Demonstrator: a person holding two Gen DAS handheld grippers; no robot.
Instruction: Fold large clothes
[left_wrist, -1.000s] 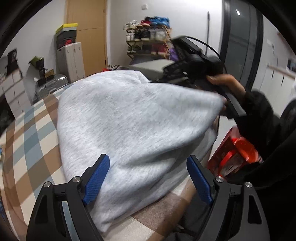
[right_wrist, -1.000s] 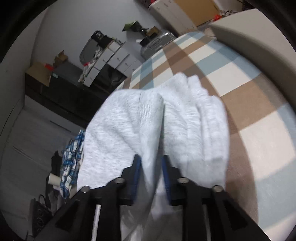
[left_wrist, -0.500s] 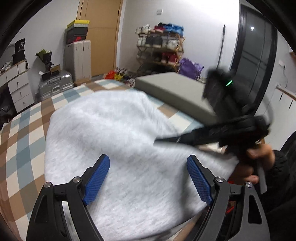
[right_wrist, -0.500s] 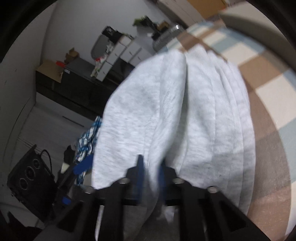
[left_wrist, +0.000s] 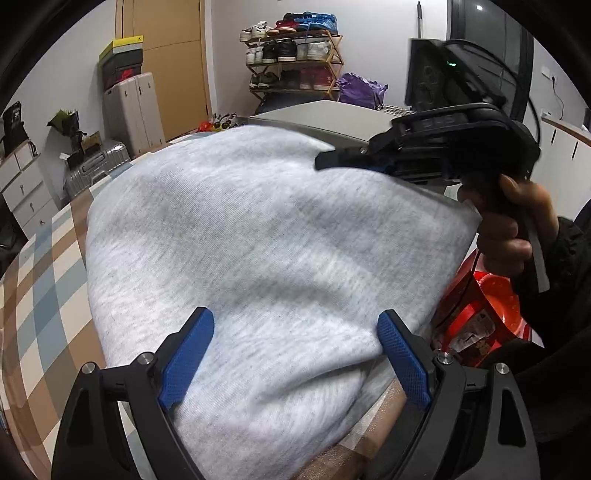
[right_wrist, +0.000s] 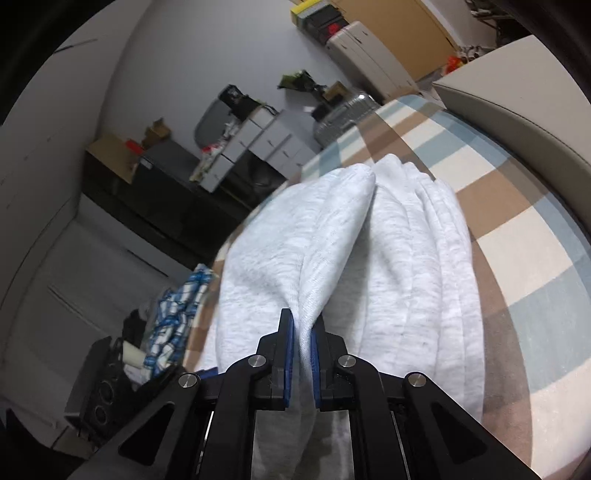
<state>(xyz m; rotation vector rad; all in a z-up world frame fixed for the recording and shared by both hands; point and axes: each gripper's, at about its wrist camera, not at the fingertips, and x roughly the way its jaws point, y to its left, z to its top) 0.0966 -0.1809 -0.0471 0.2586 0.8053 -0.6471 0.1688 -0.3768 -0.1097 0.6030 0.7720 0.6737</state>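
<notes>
Right gripper (right_wrist: 303, 347) jaws, just closed, now pinch a grey garment (right_wrist: 369, 258) fold at lower centre, ready to lift; left gripper (left_wrist: 295, 354) jaws spread, opening further.

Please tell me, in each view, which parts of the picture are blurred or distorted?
Left wrist view: fisheye bending curves the checked cloth; the grey garment is sharp. Right wrist view: the garment's left edge is smeared; the right hand-held gripper, shut on a fold, is sharp.

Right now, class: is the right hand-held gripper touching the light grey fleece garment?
Touching. The right wrist view shows the right hand-held gripper pinching a fold of the light grey fleece garment.
</notes>
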